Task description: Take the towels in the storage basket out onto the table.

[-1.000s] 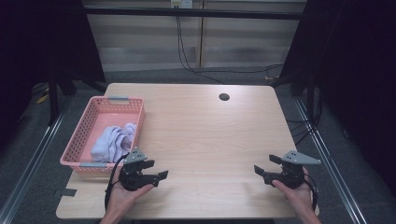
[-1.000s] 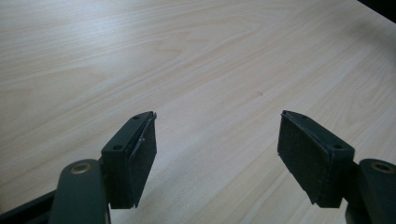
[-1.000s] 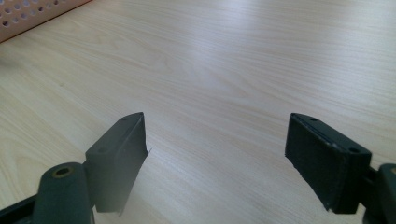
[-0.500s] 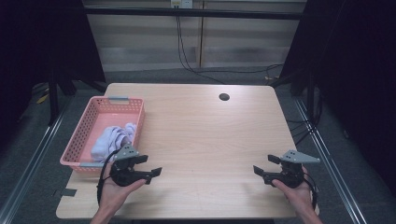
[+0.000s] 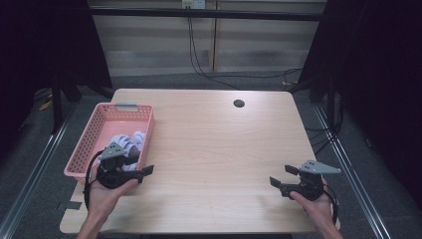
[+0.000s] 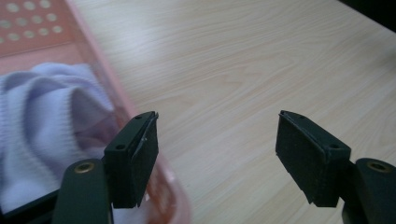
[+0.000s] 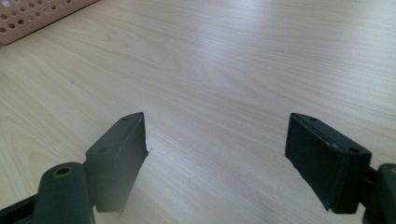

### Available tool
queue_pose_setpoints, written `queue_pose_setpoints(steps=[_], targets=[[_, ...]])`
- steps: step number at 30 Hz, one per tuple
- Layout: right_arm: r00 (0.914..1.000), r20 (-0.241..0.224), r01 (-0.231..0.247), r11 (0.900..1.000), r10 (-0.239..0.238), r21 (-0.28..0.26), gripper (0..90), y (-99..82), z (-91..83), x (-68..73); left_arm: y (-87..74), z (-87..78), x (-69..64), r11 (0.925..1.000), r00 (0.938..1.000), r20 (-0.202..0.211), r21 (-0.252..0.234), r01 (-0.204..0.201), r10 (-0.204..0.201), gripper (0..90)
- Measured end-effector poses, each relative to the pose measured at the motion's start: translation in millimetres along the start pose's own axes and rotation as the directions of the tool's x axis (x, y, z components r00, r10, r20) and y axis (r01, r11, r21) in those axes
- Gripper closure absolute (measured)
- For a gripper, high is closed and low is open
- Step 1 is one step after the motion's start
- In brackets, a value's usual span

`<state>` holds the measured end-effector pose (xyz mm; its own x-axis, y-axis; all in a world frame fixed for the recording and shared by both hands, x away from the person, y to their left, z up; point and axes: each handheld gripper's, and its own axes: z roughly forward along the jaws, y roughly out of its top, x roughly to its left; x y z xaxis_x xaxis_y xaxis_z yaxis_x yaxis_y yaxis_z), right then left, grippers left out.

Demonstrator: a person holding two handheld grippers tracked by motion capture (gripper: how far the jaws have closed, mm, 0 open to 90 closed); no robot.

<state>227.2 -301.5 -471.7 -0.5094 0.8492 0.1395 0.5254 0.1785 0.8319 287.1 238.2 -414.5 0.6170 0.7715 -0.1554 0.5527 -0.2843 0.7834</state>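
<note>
Under both grippers we see the wood table (image 5: 214, 149). Pink basket (image 5: 107, 130) sits just left of our left gripper (image 6: 217, 154), pale cloth (image 6: 42, 121) inside it; jaws wide apart, nothing between. Right gripper (image 7: 217, 161) likewise gaping, w/ bare tabletop beneath.

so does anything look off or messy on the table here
Nothing stands out. The pale cloth lies bunched inside the pink basket, not spilling over its rim. The left gripper hangs open by the basket's near corner, the right gripper open over bare table.
</note>
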Motion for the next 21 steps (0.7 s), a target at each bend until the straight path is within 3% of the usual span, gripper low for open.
queue_pose_setpoints(steps=[4,7,9,10,16,21], targets=[[1.0000,-0.006,0.000,0.9999,0.000,0.012,19.8,-0.3,1.7,1.0,5.5,-10.7,9.7,0.9997,0.9993,-0.029,-0.007,0.023,-0.024,20.5],[0.9999,-0.010,0.000,0.9999,0.000,0.016,19.7,-0.3,2.8,2.0,7.2,-19.4,18.8,0.9997,0.9987,-0.045,-0.006,0.025,-0.025,20.6],[0.9999,-0.016,0.002,0.9998,-0.001,0.020,19.7,0.1,3.9,3.2,8.5,-25.0,30.3,0.9994,0.9959,-0.088,0.027,0.020,-0.017,19.7],[0.9999,-0.016,0.002,0.9998,-0.001,0.020,19.7,0.1,3.9,3.2,8.5,-25.0,30.3,0.9994,0.9959,-0.088,0.027,0.020,-0.017,19.6],[0.9996,-0.020,0.019,0.9987,-0.018,0.047,18.1,0.5,9.1,6.1,13.6,-27.5,59.4,0.9959,0.9907,-0.130,0.075,0.050,-0.040,18.9],[0.9997,-0.020,0.018,0.9987,-0.017,0.048,17.9,0.4,8.9,5.8,14.1,-22.6,71.9,0.9915,0.9899,-0.132,0.112,0.067,-0.052,18.0]])
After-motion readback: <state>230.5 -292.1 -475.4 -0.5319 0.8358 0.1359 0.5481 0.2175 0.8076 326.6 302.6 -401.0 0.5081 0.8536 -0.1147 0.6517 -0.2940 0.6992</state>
